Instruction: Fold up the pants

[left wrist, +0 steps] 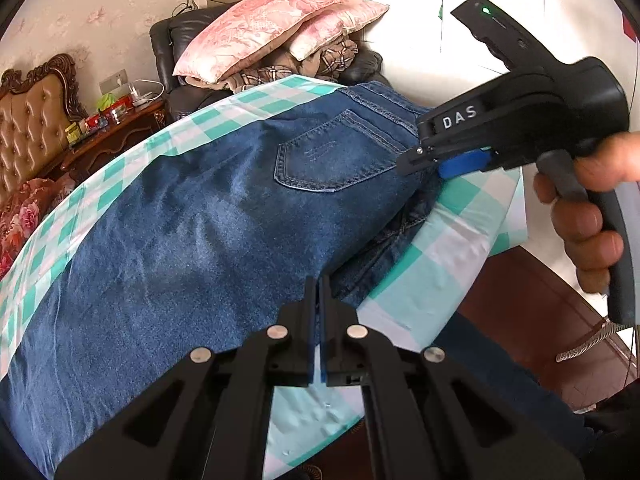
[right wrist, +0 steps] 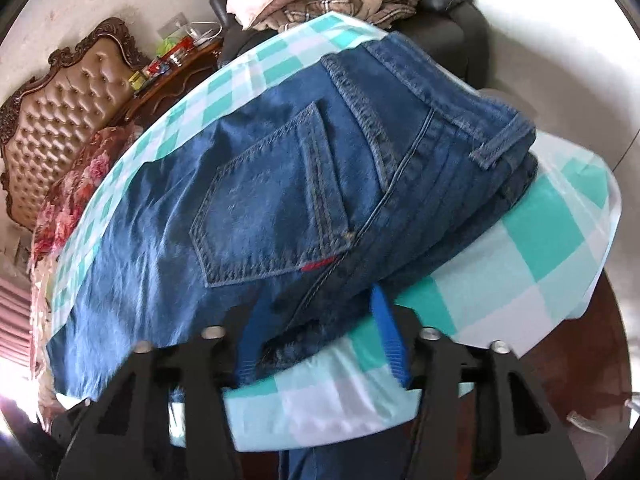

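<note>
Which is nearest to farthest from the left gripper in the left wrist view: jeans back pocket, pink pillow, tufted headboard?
From the left gripper:
1. Jeans back pocket: just ahead, on the jeans atop the checked cloth.
2. Pink pillow: beyond the table, on the dark armchair.
3. Tufted headboard: far left, seemingly about as far as the pillow; too close to call.

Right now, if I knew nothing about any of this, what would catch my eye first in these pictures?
The blue jeans, spread back-pocket up over a teal-and-white checked cloth and filling the middle of both views. Next, the black tools: the left gripper, closed at the jeans' near edge, and the right gripper, its blue pads either side of the denim near the crotch. A pink pillow sits behind.
</note>
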{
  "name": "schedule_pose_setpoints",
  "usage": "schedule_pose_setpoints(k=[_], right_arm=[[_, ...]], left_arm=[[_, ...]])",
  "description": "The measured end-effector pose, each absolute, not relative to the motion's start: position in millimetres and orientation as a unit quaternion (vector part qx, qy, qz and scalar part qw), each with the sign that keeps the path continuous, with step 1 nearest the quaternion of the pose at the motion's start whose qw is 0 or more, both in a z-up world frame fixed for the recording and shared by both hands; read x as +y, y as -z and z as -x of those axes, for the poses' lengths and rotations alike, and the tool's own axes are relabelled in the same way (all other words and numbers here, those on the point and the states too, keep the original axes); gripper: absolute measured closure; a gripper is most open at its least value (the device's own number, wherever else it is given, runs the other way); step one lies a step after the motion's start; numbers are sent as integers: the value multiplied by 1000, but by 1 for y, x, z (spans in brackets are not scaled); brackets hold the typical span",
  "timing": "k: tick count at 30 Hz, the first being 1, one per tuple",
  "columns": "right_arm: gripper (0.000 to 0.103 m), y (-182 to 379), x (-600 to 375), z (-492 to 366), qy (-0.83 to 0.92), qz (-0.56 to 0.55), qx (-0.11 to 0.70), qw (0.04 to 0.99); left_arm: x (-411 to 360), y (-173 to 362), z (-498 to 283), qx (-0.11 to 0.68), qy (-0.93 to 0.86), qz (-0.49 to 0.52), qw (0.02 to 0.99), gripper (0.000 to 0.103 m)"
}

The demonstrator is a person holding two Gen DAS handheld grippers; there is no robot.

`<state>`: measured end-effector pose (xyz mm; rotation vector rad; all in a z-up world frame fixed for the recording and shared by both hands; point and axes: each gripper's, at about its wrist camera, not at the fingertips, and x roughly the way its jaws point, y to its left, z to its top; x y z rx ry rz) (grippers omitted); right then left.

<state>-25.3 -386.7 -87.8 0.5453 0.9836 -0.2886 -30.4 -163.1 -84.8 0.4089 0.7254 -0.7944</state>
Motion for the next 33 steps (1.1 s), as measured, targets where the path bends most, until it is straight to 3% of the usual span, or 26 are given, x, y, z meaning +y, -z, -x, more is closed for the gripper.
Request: schedule_pose_setpoints(k=[7, 22, 26, 29, 31, 33], right_arm=[[93, 86, -377, 23, 137, -214, 465, 848], [95, 85, -368, 28, 144, -179, 465, 855], [95, 95, -369, 26, 146, -175, 470, 853], [95, 98, -369, 28, 147, -167, 469, 855], [95, 98, -368, 29, 148, -162, 470, 855], [95, 98, -365, 28, 152, -152, 472, 855]], left_arm=[[-164, 85, 31, 344, 378, -195, 837, 103], [-164, 92, 30, 352, 381, -197, 832, 103], [-158, 101, 19, 388, 393, -146, 821, 102], [-145, 95, 15, 398, 409, -89, 816, 98], [-137, 93, 13, 403, 407, -64, 817, 85], [-130, 89, 13, 403, 407, -45, 818, 82]])
